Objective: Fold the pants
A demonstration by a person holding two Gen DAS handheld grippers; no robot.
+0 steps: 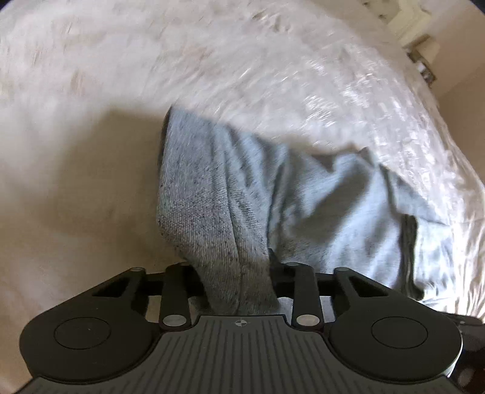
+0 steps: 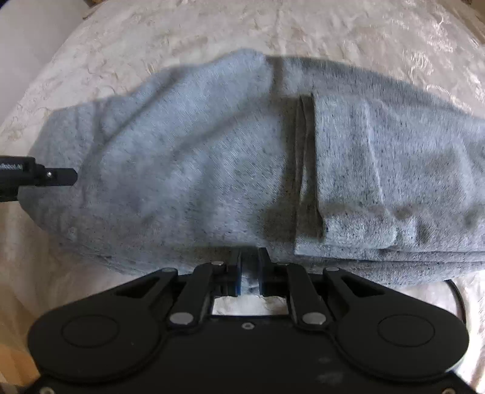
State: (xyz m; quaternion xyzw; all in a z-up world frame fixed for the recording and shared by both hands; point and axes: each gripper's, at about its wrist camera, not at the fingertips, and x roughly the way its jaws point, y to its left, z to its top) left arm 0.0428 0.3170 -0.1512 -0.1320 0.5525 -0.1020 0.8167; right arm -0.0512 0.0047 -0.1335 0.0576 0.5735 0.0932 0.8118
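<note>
Grey speckled pants lie partly folded on a cream bedspread. In the right wrist view a folded leg end with its cuff lies on top at the right. My right gripper is shut on the near edge of the pants. My left gripper is shut on a bunched fold of the pants and holds it lifted above the bed; the fabric hides its fingertips. The left gripper's black body shows at the left edge of the right wrist view.
The cream textured bedspread spreads around the pants. The bed's edge and a pale wall show at the right of the left wrist view, with small furniture beyond. The left wrist view is motion-blurred.
</note>
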